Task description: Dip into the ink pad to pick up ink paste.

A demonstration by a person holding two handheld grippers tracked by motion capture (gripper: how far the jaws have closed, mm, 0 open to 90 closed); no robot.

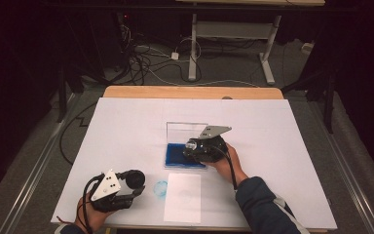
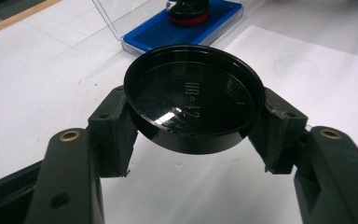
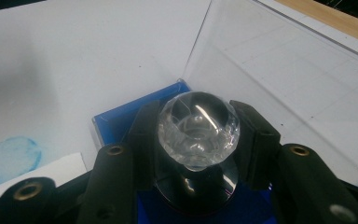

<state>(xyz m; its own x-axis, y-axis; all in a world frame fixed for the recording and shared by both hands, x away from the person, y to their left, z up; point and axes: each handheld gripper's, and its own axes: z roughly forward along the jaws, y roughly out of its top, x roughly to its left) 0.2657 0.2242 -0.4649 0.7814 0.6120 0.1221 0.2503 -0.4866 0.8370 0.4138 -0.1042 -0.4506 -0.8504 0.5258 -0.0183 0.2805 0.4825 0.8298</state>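
Observation:
My left gripper (image 2: 195, 128) is shut on a round black cap (image 2: 195, 100), its hollow side facing the camera, held just above the white table cover near the front left (image 1: 134, 180). My right gripper (image 3: 198, 140) is shut on a stamp with a clear faceted knob (image 3: 198, 127) and a black body. The stamp stands on a blue ink pad (image 1: 174, 156) whose clear lid (image 3: 270, 79) is tipped up behind it. In the left gripper view the stamp's red-ringed base (image 2: 188, 13) rests on the ink pad (image 2: 161, 30).
A white sheet of paper (image 1: 182, 197) lies at the front, with a faint round imprint (image 2: 294, 67) on it. A blue ink smear (image 1: 160, 188) marks the white cover (image 1: 126, 126) beside the paper. The wooden table edge (image 1: 190, 91) runs along the far side.

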